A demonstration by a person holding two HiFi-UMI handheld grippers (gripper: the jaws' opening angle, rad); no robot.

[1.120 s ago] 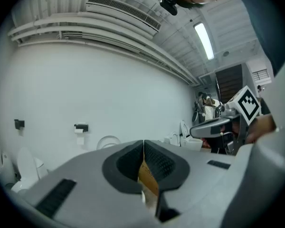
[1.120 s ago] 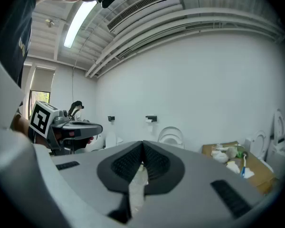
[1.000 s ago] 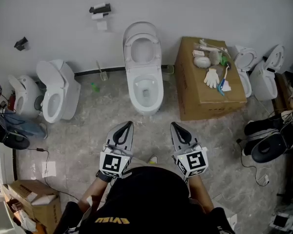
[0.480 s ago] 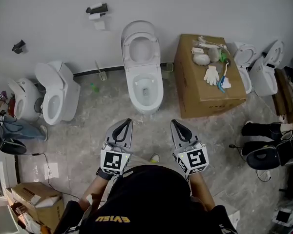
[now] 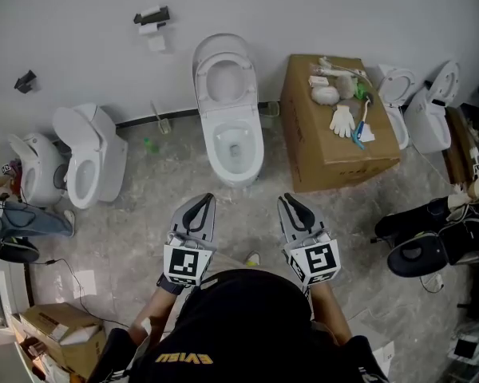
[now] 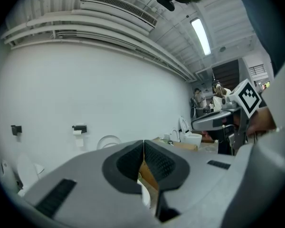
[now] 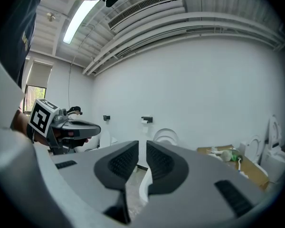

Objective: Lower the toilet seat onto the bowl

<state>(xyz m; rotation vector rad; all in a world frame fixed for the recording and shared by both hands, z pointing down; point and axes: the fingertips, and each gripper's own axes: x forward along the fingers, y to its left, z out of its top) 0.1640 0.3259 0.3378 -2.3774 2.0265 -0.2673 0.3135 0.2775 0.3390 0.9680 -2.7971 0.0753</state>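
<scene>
Head view: open floor (image 5: 144, 206) separates left tool (image 5: 208, 201) from toilet (image 5: 236, 172).

A large brown cardboard box (image 5: 323, 162) stands on the grey marbled floor (image 5: 144, 222) by the white wall (image 5: 80, 46). On top lie a white glove (image 5: 342, 121) and a blue-handled brush (image 5: 359, 131). Spare white toilets (image 5: 88, 166) sit at far left, others (image 5: 427, 122) at far right. A black paper-roll holder (image 5: 152, 16) hangs on the wall.
</scene>
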